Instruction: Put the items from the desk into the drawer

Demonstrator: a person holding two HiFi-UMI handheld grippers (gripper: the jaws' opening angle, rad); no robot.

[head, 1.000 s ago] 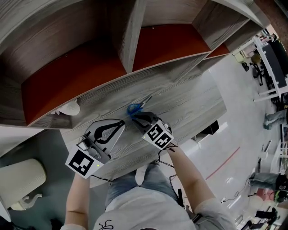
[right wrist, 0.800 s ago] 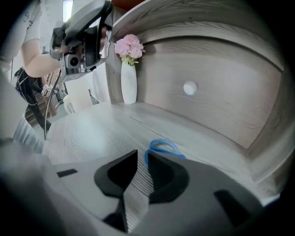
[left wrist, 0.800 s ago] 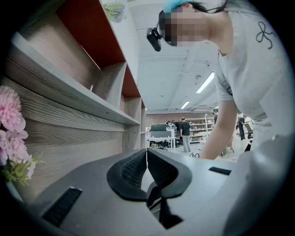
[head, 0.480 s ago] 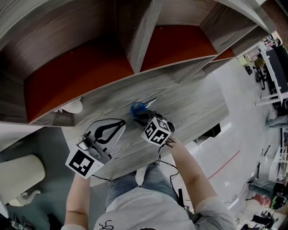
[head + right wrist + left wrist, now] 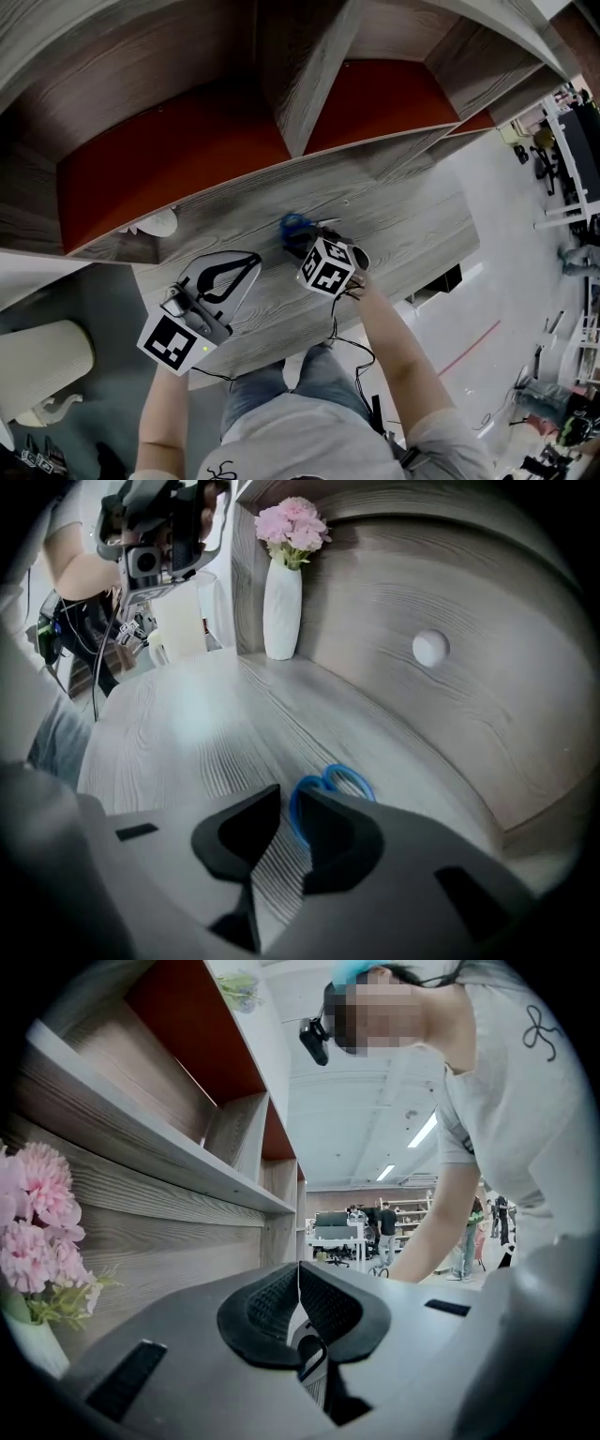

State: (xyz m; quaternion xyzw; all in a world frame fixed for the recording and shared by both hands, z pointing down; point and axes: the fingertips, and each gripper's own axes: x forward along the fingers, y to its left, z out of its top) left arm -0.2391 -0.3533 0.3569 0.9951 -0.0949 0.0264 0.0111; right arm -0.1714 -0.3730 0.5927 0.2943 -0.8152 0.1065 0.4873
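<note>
Blue-handled scissors [image 5: 293, 225] lie on the grey wood desk [image 5: 412, 225], near its back edge. My right gripper [image 5: 306, 244] sits low over them and hides the blades. In the right gripper view its jaws are open by a narrow gap, and one blue handle loop [image 5: 330, 783] pokes out just ahead of the fingertips, partly inside the gap. My left gripper [image 5: 253, 260] hovers over the left part of the desk, its pads [image 5: 319, 1299] pressed together with nothing between them.
A white vase with pink flowers [image 5: 281, 600] stands at the desk's back left, also seen as the vase [image 5: 155, 223] from above. A wood panel behind the desk carries a white round knob [image 5: 430, 648]. Red-backed shelves [image 5: 178, 141] rise above. The desk's front edge is by my body.
My right gripper has moved forward over the scissors, so the blades that showed earlier are now covered. The left gripper has stayed where it was.
</note>
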